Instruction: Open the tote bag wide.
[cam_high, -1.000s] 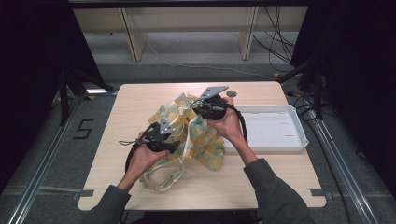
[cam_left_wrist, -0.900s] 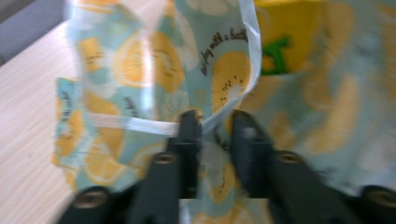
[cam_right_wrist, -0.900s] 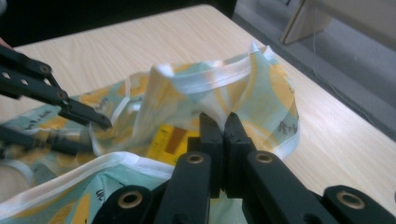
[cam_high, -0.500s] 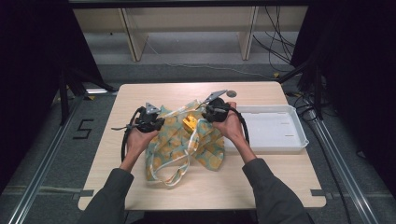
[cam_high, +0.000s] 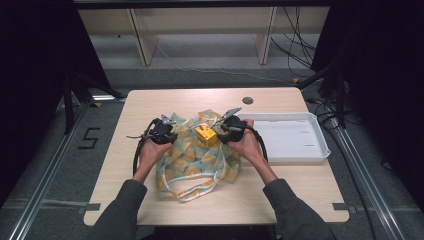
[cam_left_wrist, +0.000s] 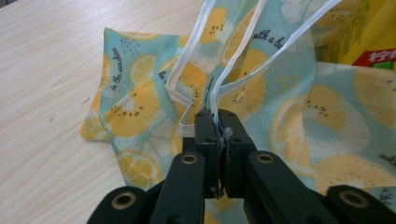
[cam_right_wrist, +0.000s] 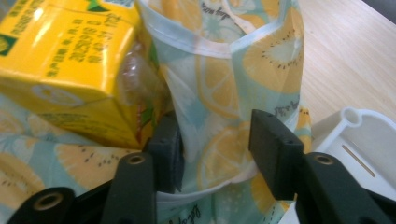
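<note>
A cloth bag (cam_high: 192, 160) printed with yellow fruit slices lies spread on the wooden table (cam_high: 150, 102). A yellow drink carton (cam_high: 206, 135) stands in the bag's opening between my two grippers. My left gripper (cam_high: 161, 131) is at the bag's left rim; in the left gripper view it (cam_left_wrist: 218, 116) is shut on the bag's white strap (cam_left_wrist: 233, 60). My right gripper (cam_high: 231, 129) is at the right rim. In the right gripper view its jaws (cam_right_wrist: 217, 126) stand apart, with a fold of the bag (cam_right_wrist: 219, 93) between them and the carton (cam_right_wrist: 70, 60) just to their left.
A white tray (cam_high: 295, 156) sits on the table right of the bag, close to my right hand; its corner (cam_right_wrist: 359, 140) shows in the right gripper view. The bag's long white straps (cam_high: 192, 192) loop toward the table's front edge.
My left gripper has swung up and out to the left with the strap, pulling the bag open. The right gripper has come lower. The yellow carton now shows between them.
</note>
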